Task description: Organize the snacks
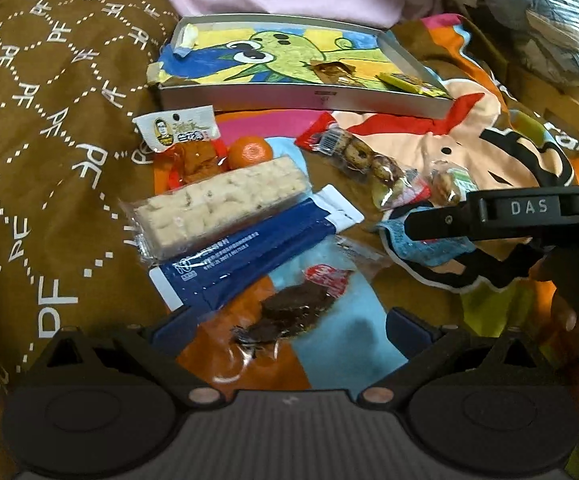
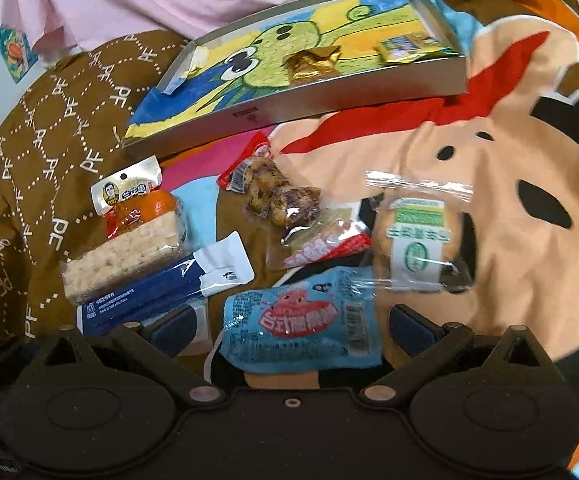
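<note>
— Brown fabric printed with white letters is seen across the left of both views, and a cartoon-printed bedspread (image 2: 509, 208) fills the right; the snacks are laid out on it.

— Where is the box placed?

— A shallow white box (image 1: 289, 98), lined with a green cartoon drawing, is found in the upper centre of the left wrist view. A gold-wrapped sweet (image 2: 315, 62) and a yellow packet (image 2: 413, 46) are held inside it, toward its right end.

— And the loose snacks?

— Below the box, a white-topped packet (image 1: 177, 132) is laid just beside a mandarin (image 1: 249, 152). A clear pack of pale squares (image 1: 221, 204) is touching a dark blue sachet (image 1: 249, 252), both slanted toward the upper right. A packet of dark dried meat (image 1: 289, 308) is seen at lower centre, between the fingers of the left claw (image 1: 289, 328), which is spread wide and grips nothing.

— What about the right side?

— In the right wrist view, a light blue packet (image 2: 301, 320) is framed between the fingers of the right claw (image 2: 293, 328) — these are also spread apart, and no pinch is made. A green-labelled clear wrapper (image 2: 413, 240) is set just above and to its right, with a bag of brown nuggets (image 2: 277, 196) at centre.
</note>
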`<state>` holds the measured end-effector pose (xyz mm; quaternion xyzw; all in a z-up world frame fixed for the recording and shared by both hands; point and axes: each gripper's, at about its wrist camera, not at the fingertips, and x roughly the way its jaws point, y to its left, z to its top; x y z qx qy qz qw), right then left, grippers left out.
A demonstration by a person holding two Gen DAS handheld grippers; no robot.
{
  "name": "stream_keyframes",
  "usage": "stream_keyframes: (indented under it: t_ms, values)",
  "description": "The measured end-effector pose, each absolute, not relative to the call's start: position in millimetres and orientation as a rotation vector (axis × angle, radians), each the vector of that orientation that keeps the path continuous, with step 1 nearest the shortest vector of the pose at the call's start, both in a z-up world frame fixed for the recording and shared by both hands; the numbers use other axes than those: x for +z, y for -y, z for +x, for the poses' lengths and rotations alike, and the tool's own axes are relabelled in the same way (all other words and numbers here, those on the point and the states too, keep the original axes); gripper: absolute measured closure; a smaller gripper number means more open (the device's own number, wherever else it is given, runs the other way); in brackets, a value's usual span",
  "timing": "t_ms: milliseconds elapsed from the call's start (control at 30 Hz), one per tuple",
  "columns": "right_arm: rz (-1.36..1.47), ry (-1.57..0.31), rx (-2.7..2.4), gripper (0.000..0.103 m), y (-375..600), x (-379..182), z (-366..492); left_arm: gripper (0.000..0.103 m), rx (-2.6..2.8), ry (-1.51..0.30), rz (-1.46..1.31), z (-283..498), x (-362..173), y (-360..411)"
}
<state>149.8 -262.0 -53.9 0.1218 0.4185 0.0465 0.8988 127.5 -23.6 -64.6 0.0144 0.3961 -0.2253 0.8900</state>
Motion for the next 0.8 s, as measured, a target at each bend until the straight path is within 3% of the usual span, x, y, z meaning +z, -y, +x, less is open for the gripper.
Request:
stream_keyframes:
  t_ms: [233,367,800]
  values:
    - [0.101,-0.887,0.064,0.002,240.8,-64.9,162.4,0.0,-0.453,-0.833,-0.024,133.5,-69.8,14.7]
    - [0.05,-0.885,0.035,0.013,237.9,-64.1,159.3,0.001,-0.471,-0.829,0.002,129.1,-70.1,18.0]
    - [-0.013,-0.955,0.098,0.013,251.5,-47.6,130.7,0.001,-0.596,-0.84,0.013,122.9,-62.0,22.6]
